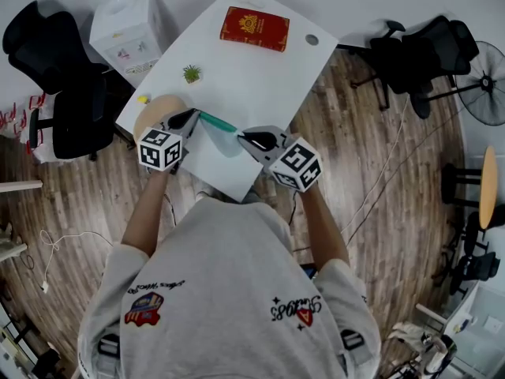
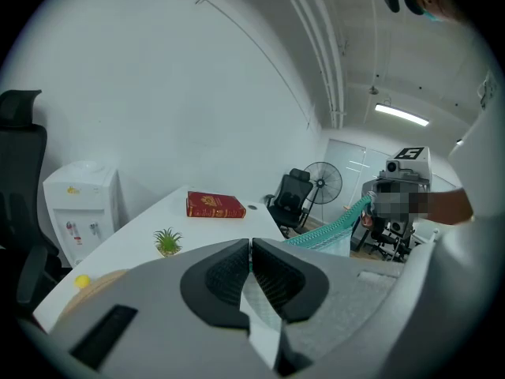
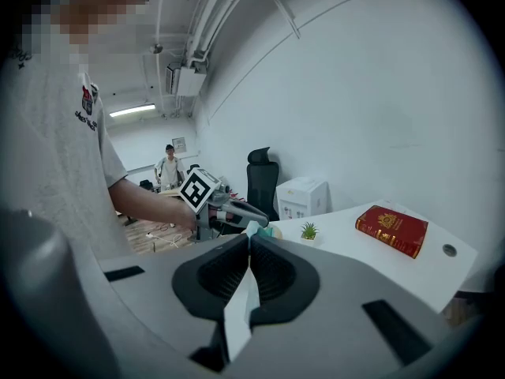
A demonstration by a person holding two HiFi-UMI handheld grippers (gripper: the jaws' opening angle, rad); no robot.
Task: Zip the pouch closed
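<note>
While both pairs of black ribbed jaws press together, the left gripper (image 1: 192, 116) pinches one end of the pouch (image 1: 224, 138) and the right gripper (image 1: 244, 138) the other. Translucent mesh with a teal zipper (image 1: 217, 121) along one edge, the pouch hangs stretched between them, at the left gripper's 4 o'clock, above the near edge of the white table (image 1: 260, 81). At the table's 12 o'clock lies a red book (image 1: 254, 28) with a gold emblem, its lettering too small to read.
</note>
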